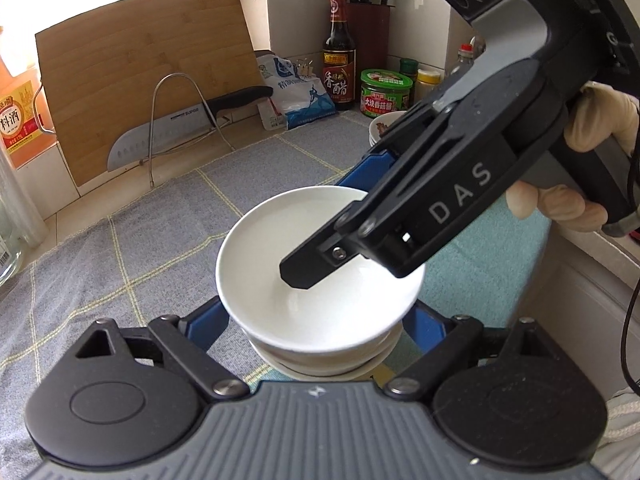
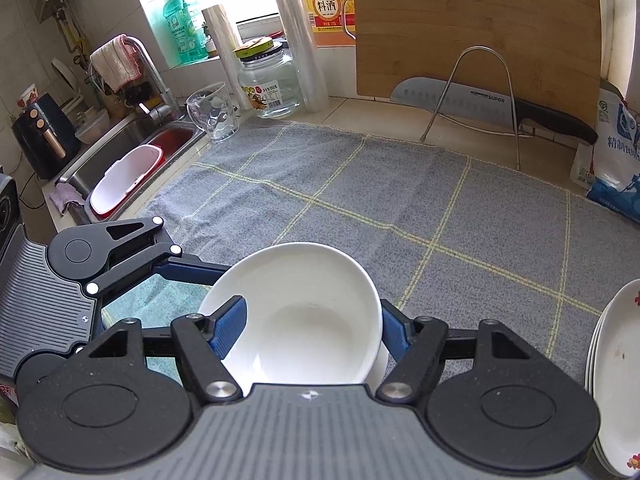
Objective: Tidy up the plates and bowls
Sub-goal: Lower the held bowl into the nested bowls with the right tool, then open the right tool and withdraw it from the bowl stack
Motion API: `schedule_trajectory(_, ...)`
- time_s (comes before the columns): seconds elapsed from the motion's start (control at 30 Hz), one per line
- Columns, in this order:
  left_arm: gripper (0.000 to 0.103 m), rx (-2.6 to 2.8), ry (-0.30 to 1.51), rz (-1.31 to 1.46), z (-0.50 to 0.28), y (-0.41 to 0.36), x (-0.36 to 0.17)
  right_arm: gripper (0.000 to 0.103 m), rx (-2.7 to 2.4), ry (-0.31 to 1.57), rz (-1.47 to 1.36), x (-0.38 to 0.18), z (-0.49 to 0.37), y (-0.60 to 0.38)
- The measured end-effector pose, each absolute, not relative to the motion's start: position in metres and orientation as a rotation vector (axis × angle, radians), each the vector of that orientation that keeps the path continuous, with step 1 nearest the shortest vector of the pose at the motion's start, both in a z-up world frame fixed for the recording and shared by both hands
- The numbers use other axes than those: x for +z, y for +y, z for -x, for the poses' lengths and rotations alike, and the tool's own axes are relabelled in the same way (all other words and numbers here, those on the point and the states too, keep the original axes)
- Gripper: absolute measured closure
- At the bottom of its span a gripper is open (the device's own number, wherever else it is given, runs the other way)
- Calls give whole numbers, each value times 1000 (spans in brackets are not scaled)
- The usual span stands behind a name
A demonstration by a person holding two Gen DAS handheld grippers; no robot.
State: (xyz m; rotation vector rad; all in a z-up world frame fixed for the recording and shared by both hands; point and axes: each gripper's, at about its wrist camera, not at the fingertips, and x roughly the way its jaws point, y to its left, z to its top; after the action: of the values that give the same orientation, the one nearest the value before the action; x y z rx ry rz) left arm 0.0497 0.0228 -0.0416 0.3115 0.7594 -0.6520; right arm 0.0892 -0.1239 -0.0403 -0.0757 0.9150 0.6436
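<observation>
My right gripper point(image 2: 308, 330) pinches the top white ceramic bowl point(image 2: 298, 312) across its wall: one blue pad point(image 2: 228, 330) lies inside the bowl against the near-left wall, the other blue pad point(image 2: 396, 330) sits outside on the right. In the left wrist view this tool comes in from the upper right, angled steeply downward, with its black finger point(image 1: 312, 264) reaching into the bowl's hollow; my gloved right hand point(image 1: 592, 128) grips its handle.

My left gripper point(image 1: 316, 320) stands spread wide, its blue fingers point(image 1: 210, 318) on either side of the stack of white bowls point(image 1: 324, 360) beneath the top bowl. I cannot tell whether they touch the stack. This tool also points downward.

The bowls rest on a teal cloth point(image 1: 480, 264) at the near edge of a grey woven mat with yellow grid lines point(image 2: 360, 200). A stack of white plates with red flower print point(image 2: 616, 380) sits at the mat's right edge. Beyond the mat, a bamboo cutting board point(image 2: 476, 28) leans on the wall, with a steel knife with a black handle point(image 2: 480, 102) in a wire stand point(image 2: 476, 96) before it.
</observation>
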Motion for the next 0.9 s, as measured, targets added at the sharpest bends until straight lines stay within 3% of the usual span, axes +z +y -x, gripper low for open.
schedule_trajectory(0.53, 10, -668, 775, -309, -55, 22, -45, 27, 638, 922, 83, -45, -89, -125)
schedule_trajectory(0.6, 9, -669, 783, -306, -56, 23, -45, 23, 645, 922, 77, -46, -88, -125)
schedule_trajectory(0.67, 9, -665, 777, -303, -57, 25, -45, 9, 641, 905, 80, -45, -86, -125)
schedule_trajectory(0.9, 8, -666, 770, -328, -50, 28, -42, 3, 649, 862, 83, -38, -79, -128)
